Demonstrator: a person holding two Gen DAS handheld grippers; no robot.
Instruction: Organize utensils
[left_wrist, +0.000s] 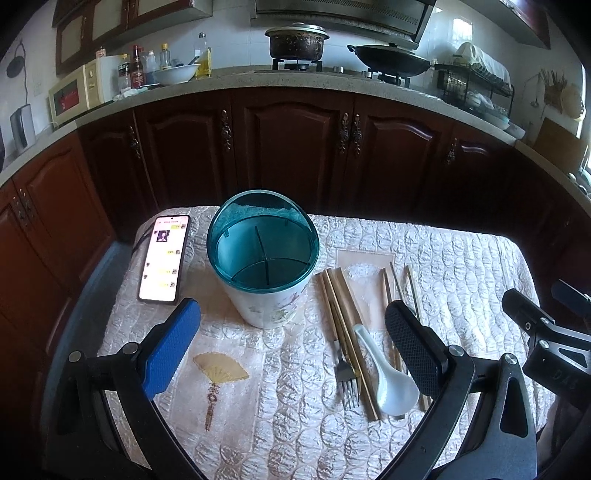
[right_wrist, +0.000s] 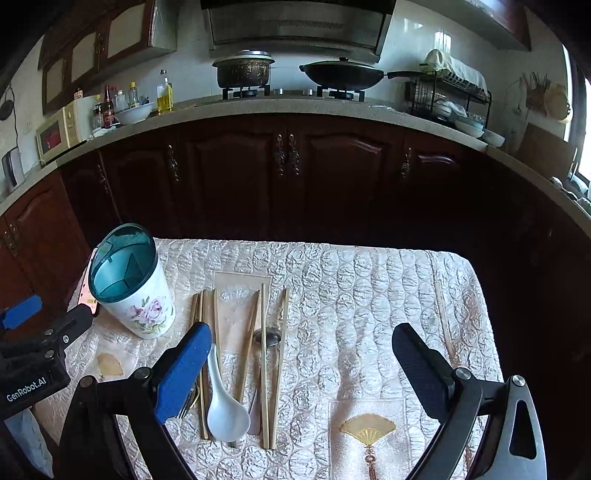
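Observation:
A white floral utensil holder (left_wrist: 264, 266) (right_wrist: 138, 291) with a teal divided rim stands upright on the quilted table. To its right lie several wooden chopsticks (left_wrist: 343, 328) (right_wrist: 264, 362), a metal fork (left_wrist: 345, 373), a white ceramic spoon (left_wrist: 388, 376) (right_wrist: 223, 398) and a metal spoon (right_wrist: 266, 338). My left gripper (left_wrist: 291, 347) hovers open in front of the holder, with the utensils near its black finger. My right gripper (right_wrist: 299, 369) is open above the cloth; its blue finger (right_wrist: 184, 373) covers part of the fork. Neither holds anything.
A lit phone (left_wrist: 164, 258) lies left of the holder. The table (right_wrist: 369, 295) is covered with a pale quilted cloth with embroidered fans (left_wrist: 221, 369) (right_wrist: 367, 430). Dark cabinets (left_wrist: 291, 147) and a counter with stove, pots and bottles stand behind.

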